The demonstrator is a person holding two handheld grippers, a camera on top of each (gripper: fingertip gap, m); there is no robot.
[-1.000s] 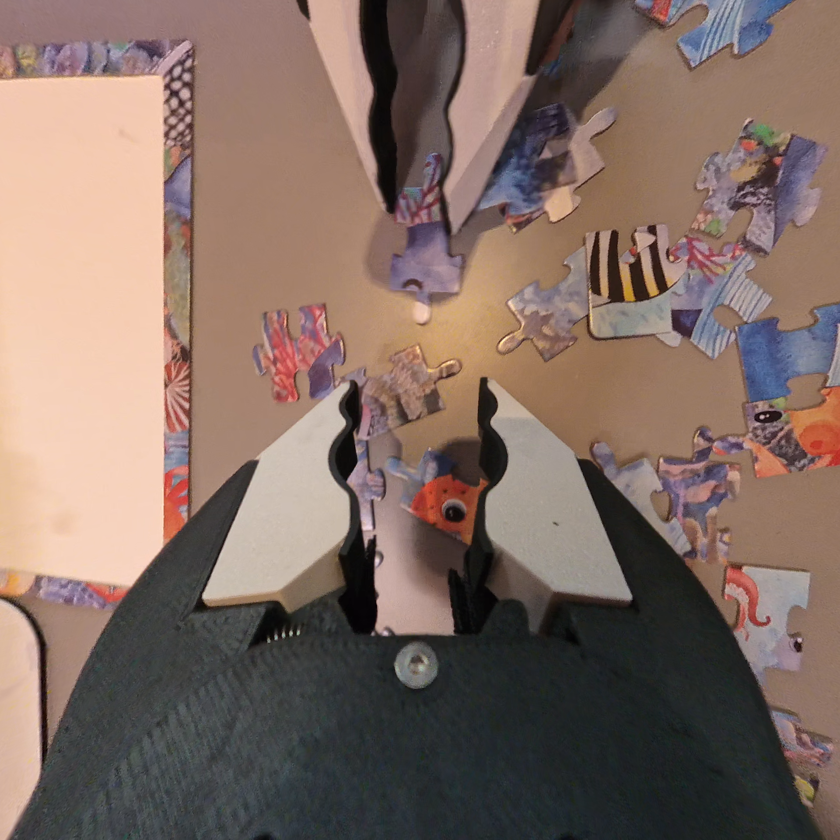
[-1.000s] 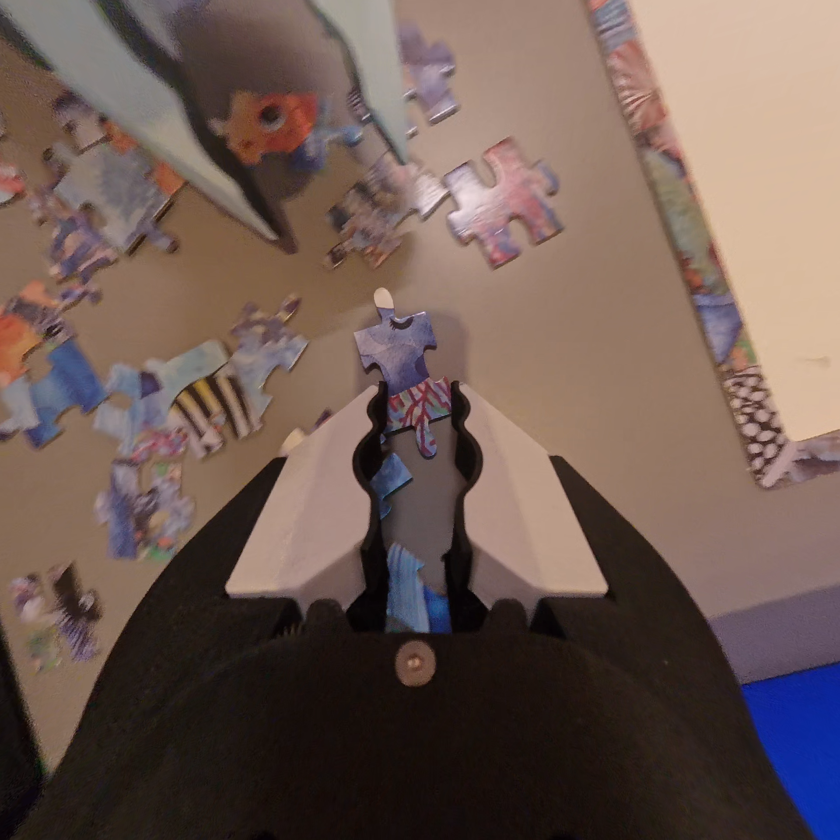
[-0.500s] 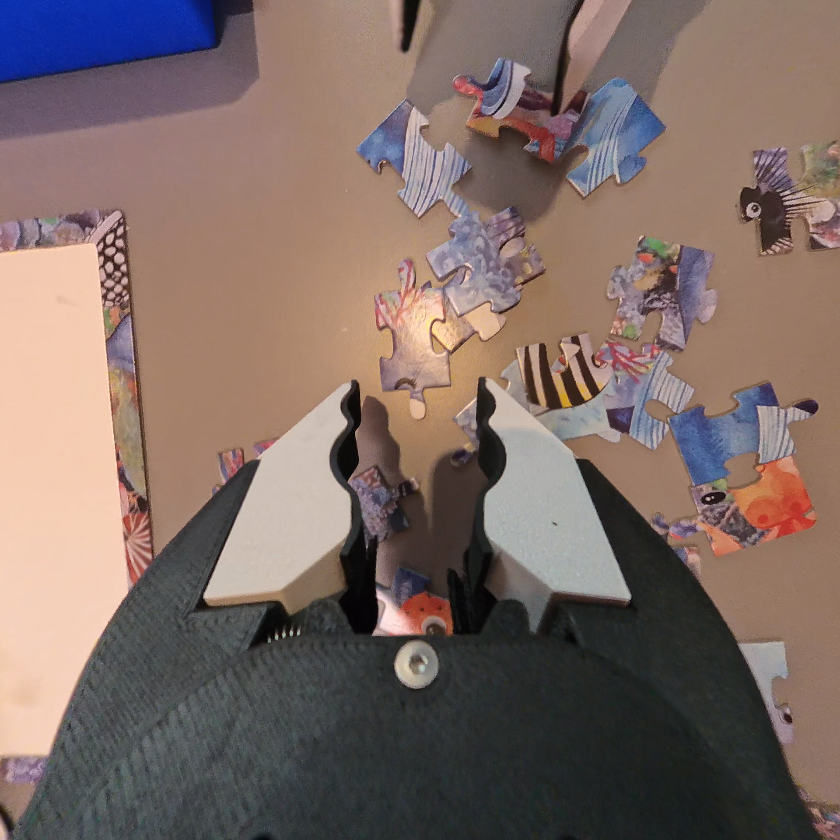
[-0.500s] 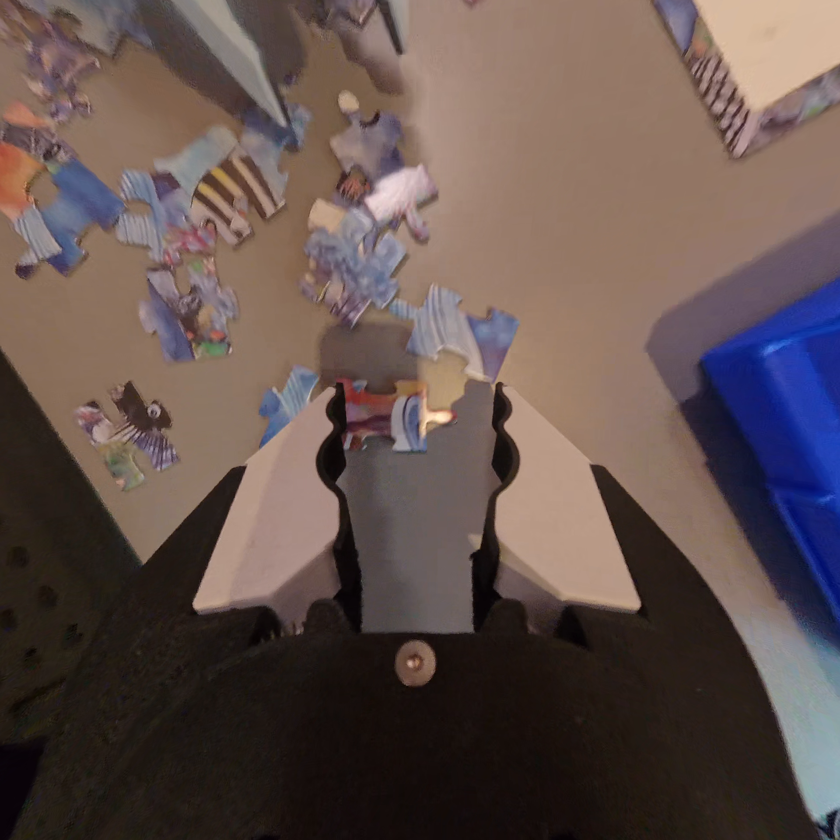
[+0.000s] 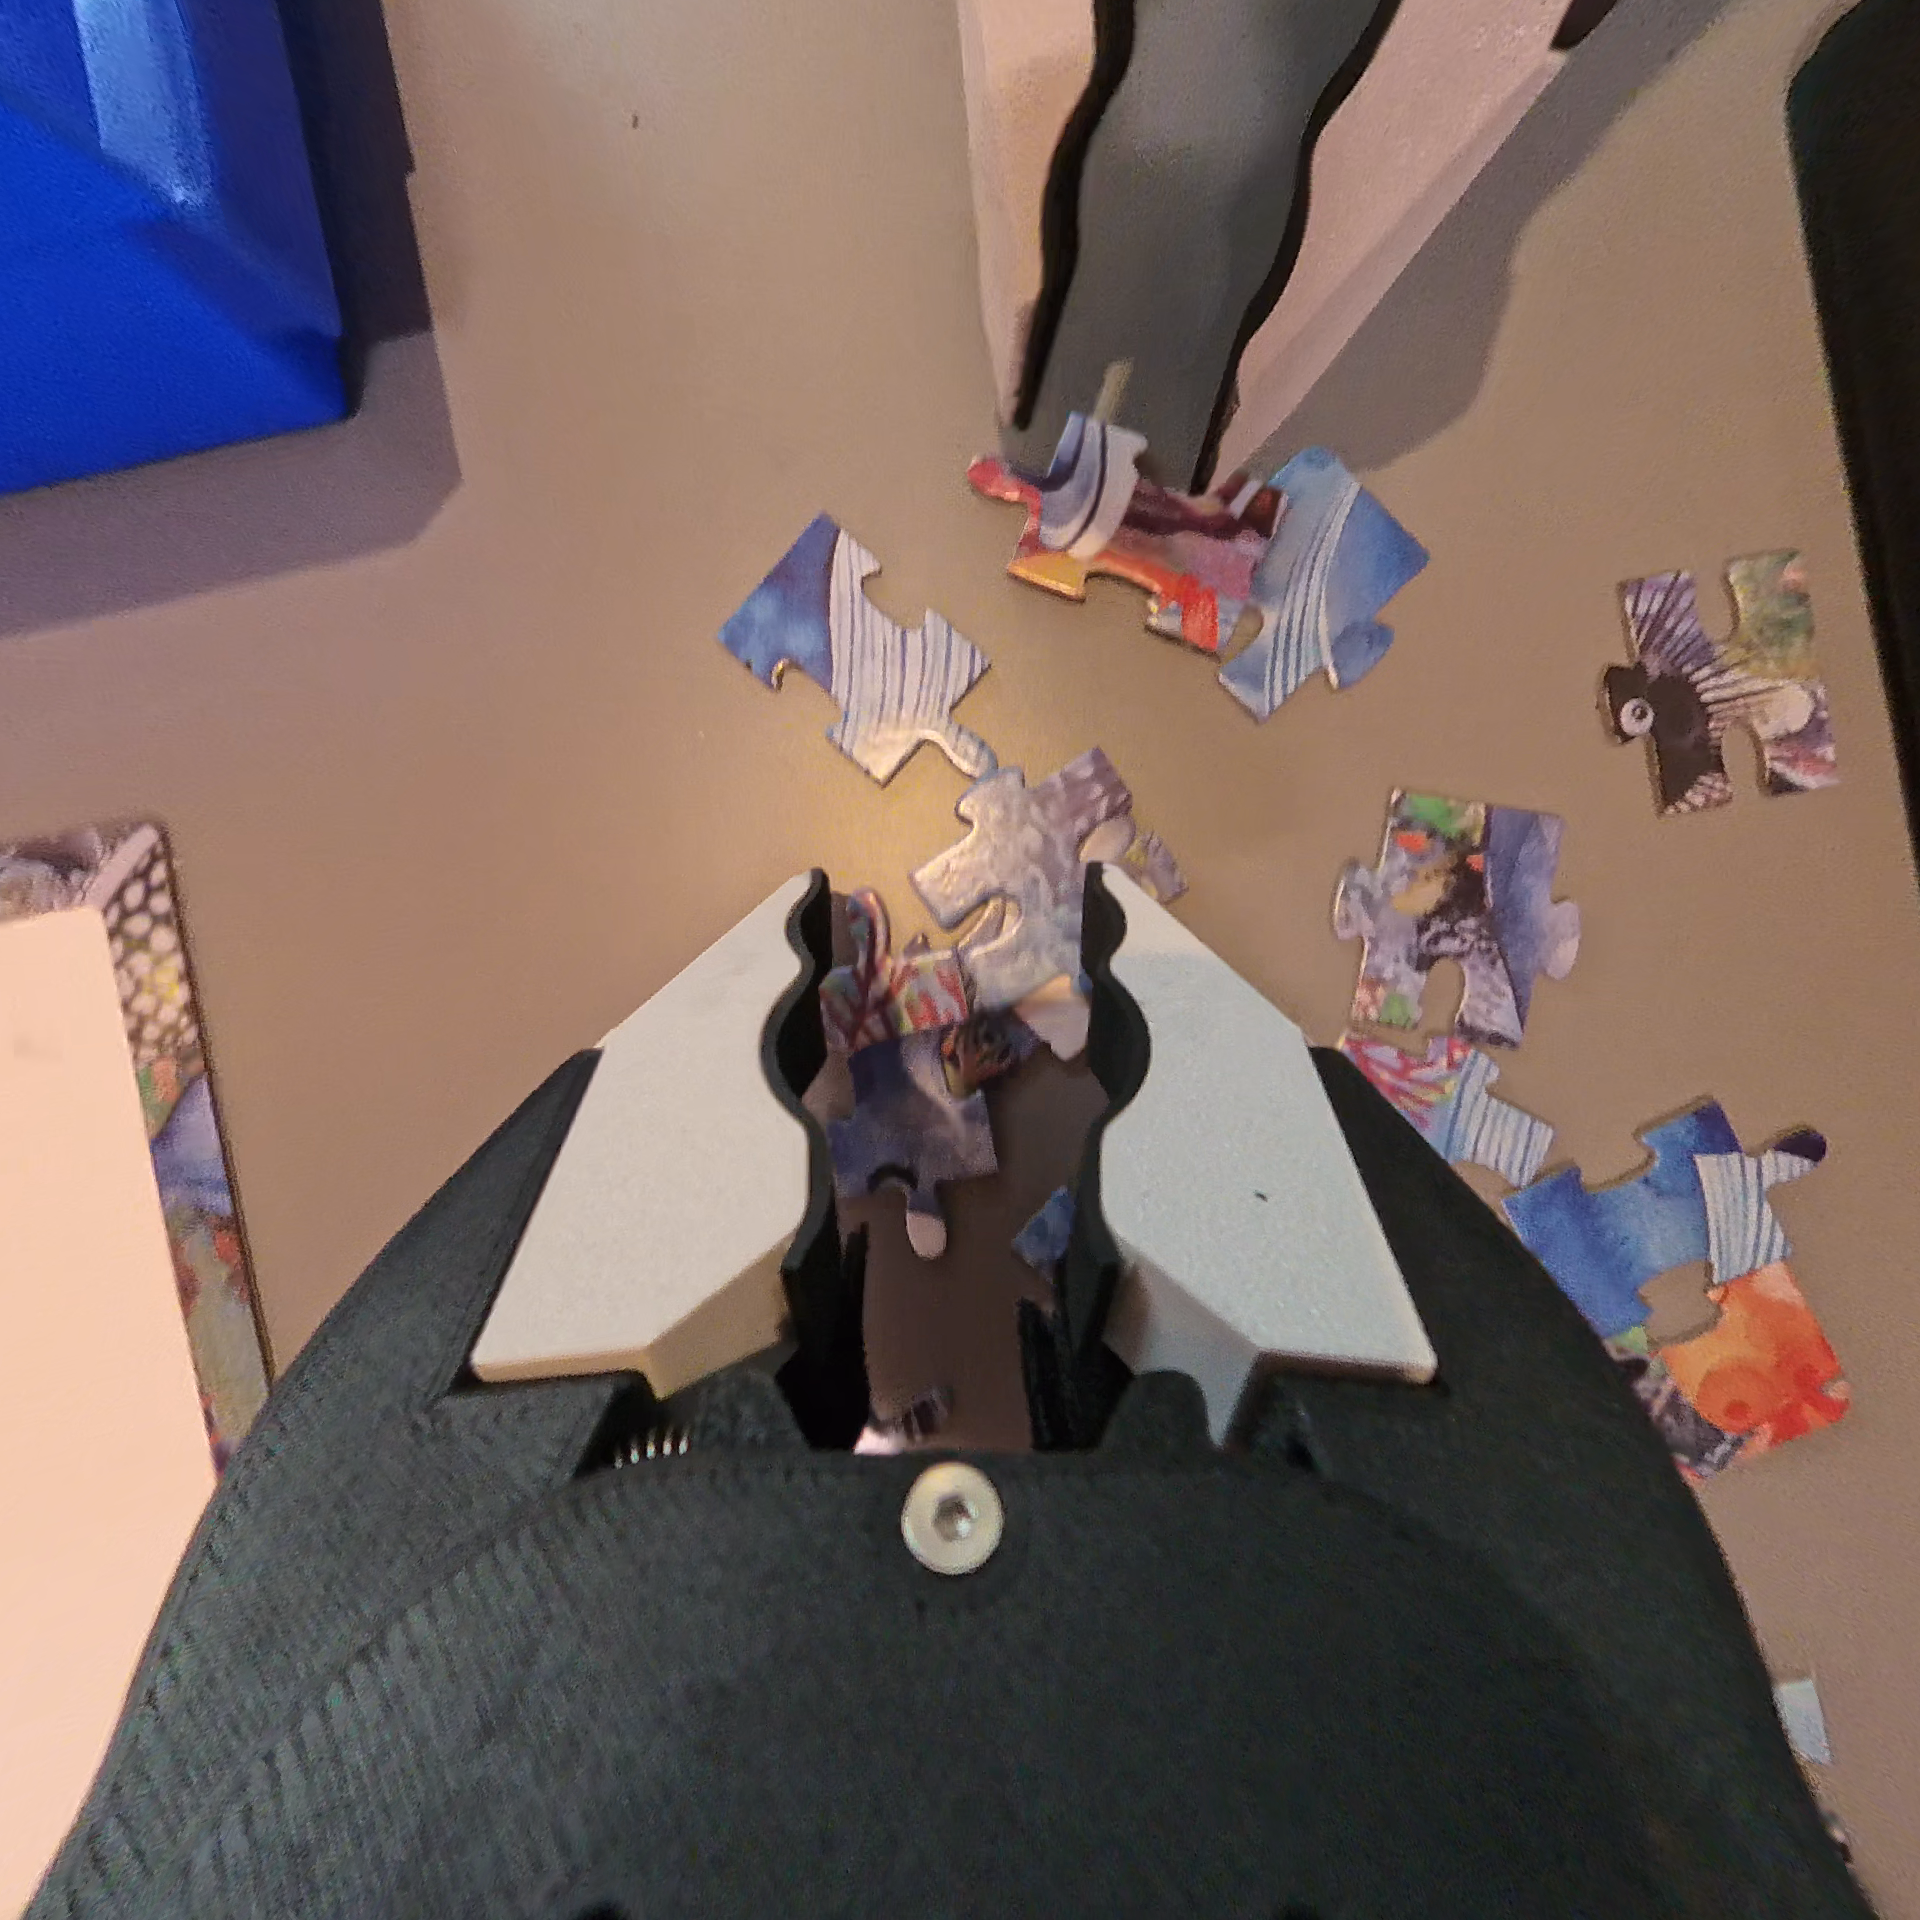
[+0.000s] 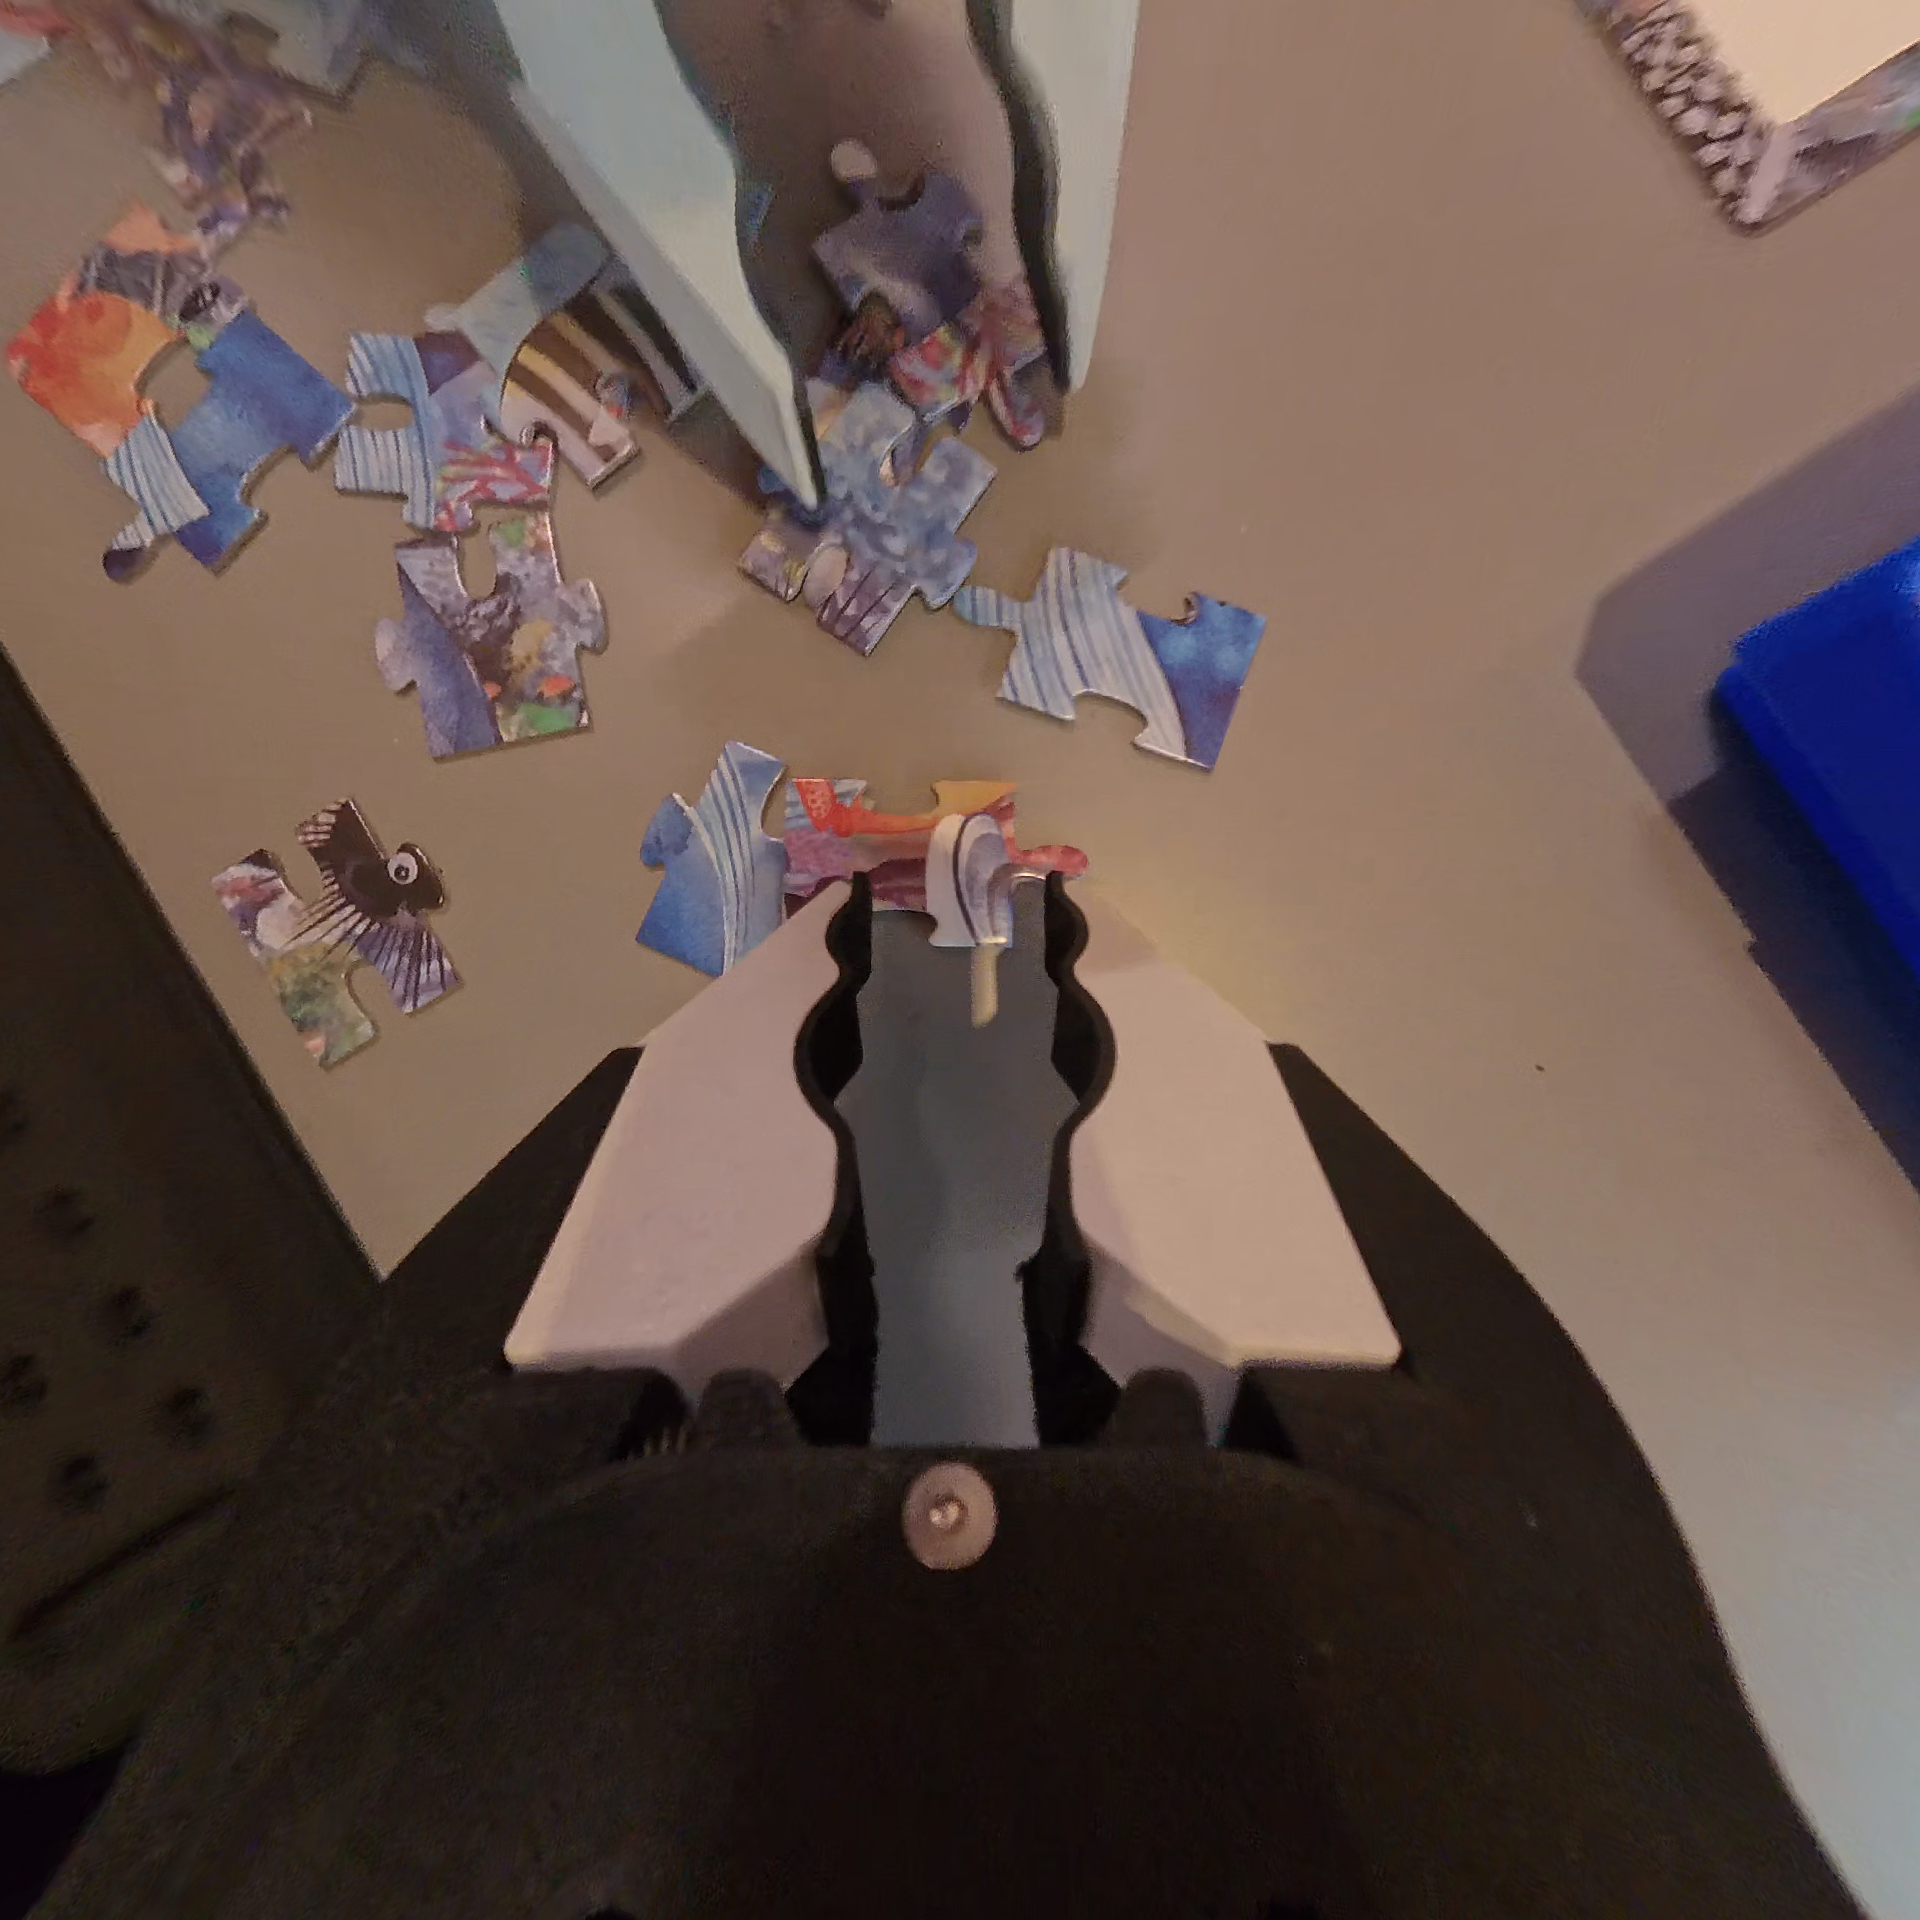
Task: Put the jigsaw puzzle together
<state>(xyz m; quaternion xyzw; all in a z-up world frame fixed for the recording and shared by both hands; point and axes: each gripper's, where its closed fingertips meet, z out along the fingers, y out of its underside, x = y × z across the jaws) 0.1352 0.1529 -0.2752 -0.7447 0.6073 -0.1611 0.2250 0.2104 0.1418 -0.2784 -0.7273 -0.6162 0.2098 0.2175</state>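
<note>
Presently we find both tools poised over loose puzzle pieces on the tan counter (image 5: 582, 582). Low in the left wrist view, the left hand-held gripper (image 5: 954, 894) has its jaws apart, clamped on nothing; a purple-blue piece with red coral (image 5: 906, 1081) lies flat on the counter in the gap between them, and a pale blue speckled piece (image 5: 1023, 873) lies just past the tips.

In the right wrist view, the right hand-held gripper (image 6: 954, 894) is likewise spread, its tips just short of a red-and-orange piece (image 6: 894, 842) with a white-and-blue striped tab — we cannot tell whether the fingers touch it. A blue striped piece (image 6: 717, 873) sits touching it on the left.

Other pieces are scattered at the left of that view, among them a black fish piece (image 6: 343, 914) and an orange-and-blue pair (image 6: 177, 416).

A blue bin (image 5: 156, 239) occupies the upper left of the left wrist view; the puzzle frame's patterned border (image 5: 177, 1091) runs down the left edge.
</note>
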